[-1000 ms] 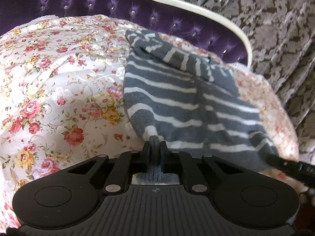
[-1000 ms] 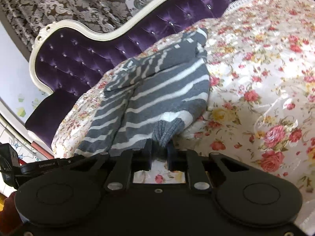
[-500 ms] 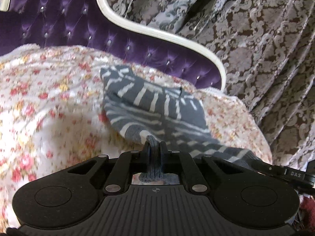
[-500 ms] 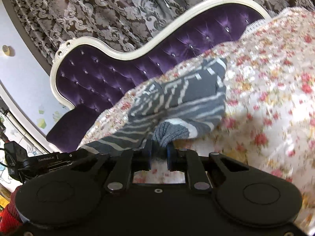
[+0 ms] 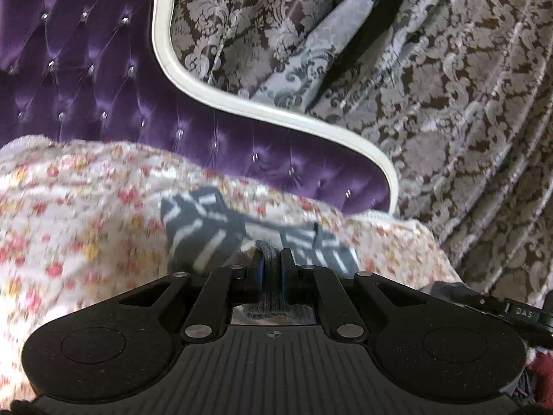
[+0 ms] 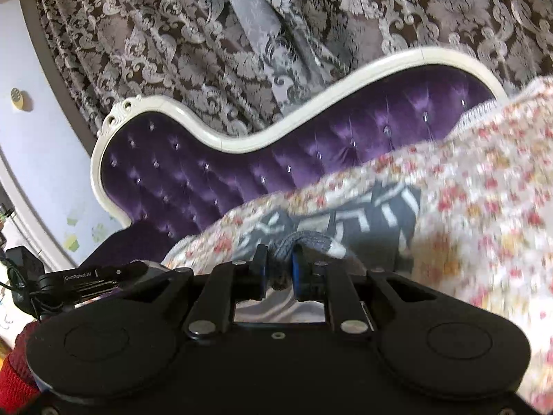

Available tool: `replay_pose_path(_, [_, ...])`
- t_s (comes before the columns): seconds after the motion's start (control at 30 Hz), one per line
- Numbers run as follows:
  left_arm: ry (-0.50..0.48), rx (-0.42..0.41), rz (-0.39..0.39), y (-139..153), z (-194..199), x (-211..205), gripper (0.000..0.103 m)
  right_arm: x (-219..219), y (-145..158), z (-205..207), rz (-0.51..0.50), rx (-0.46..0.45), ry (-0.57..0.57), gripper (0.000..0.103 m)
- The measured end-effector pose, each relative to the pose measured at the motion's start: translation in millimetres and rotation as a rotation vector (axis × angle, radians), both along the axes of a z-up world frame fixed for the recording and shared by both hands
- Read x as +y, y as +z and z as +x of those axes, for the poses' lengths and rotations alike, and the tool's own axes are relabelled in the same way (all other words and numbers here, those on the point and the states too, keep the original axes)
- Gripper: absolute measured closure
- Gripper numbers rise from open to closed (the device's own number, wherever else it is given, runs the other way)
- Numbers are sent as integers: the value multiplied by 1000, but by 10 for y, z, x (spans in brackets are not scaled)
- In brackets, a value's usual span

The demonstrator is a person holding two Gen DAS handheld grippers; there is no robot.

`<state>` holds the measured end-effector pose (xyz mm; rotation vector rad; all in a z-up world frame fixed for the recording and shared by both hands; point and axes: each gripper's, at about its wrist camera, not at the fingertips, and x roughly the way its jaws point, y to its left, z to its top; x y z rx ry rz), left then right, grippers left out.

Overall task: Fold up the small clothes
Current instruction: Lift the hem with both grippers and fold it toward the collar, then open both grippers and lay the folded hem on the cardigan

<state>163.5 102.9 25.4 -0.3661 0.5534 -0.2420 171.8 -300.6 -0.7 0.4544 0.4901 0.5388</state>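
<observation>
Grey garment with white stripes (image 5: 204, 238), lay partly on the floral bedspread (image 5: 79, 228), near its far edge, with the near hem raised off it. Seen blurred in both views, so finer folds could not be told. Showed again in the right wrist view as the same striped cloth (image 6: 387, 214), spread toward the headboard.

Left gripper (image 5: 272, 269): fingers (image 5: 256, 273) drawn narrow, clamped on a bunched grey ribbed edge of the garment, cloth filling the gap between the blue pads. Right gripper (image 6: 279, 269): fingers (image 6: 298, 273) likewise narrow, pinching a thicker wad of the ribbed edge, some of it hanging below the pads.

Beyond the bedspread, stood a purple tufted headboard (image 5: 103, 97) with a curved white frame (image 5: 262, 110). Behind it, hung brown curtains with a silver leaf pattern (image 5: 449, 86). At the left of the right wrist view, showed a pale wall (image 6: 41, 145) and a red sleeve (image 6: 17, 373). At the right edge of the left wrist view, showed part of the other gripper's black body.
</observation>
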Motion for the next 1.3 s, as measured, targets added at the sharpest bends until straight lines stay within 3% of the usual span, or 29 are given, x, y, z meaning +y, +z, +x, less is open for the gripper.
replay_pose_path(0.33, [80, -31, 19, -86, 963, -42, 95, 102, -188, 1073, -37, 2, -51, 81])
replay_pose_path(0.7, [204, 94, 92, -703, 1907, 23, 95, 283, -786, 2046, -125, 128, -76, 81])
replay_pose_path(0.83, [211, 106, 118, -827, 1938, 76, 94, 287, -879, 2125, -143, 121, -83, 71])
replay_pose_path(0.9, [185, 108, 136, -843, 1897, 72, 91, 242, -864, 2126, -125, 106, -102, 50])
replay_pose_path(0.93, [178, 110, 147, -844, 1862, 69, 81, 195, -849, 2090, -104, 100, -121, 36])
replay_pose_path(1.0, [162, 95, 154, -845, 1785, 60, 71, 122, -825, 2046, -68, 91, -141, 34])
replay_pose_path(1.13, [97, 87, 182, -844, 1654, -28, 68, 37, -761, 1812, -68, 98, -157, 34])
replay_pose_path(1.3, [-5, 91, 274, -896, 1552, -275, 58, 121, -731, 1596, -181, 136, -163, 34])
